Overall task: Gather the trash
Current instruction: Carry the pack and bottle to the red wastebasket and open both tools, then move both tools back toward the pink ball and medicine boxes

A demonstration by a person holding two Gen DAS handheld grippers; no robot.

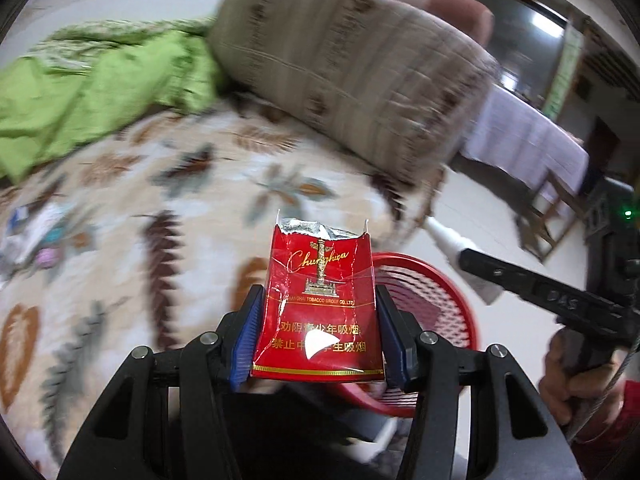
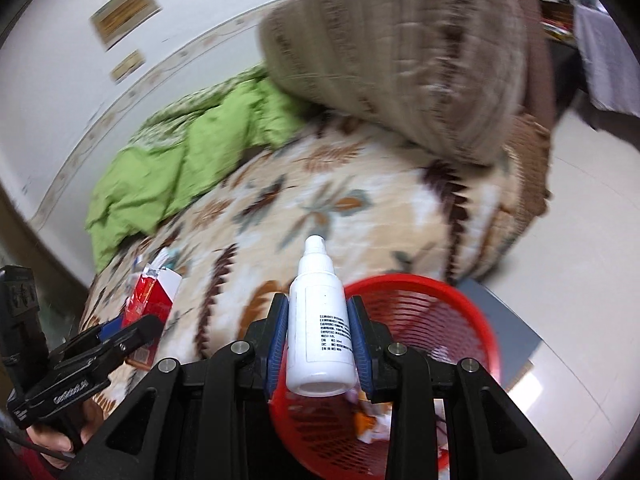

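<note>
Two pieces of trash are in hand. Left gripper, jaws pinched on a red cigarette pack; right gripper, jaws nearly shut round a white spray bottle. Both hang just above the red basket, already holding scraps. Farther off on the bed, wrappers remain, I judge.

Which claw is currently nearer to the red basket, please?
Right. The right claw holds its bottle directly over the red basket; the left claw sits beside it, over the bed's edge.
</note>
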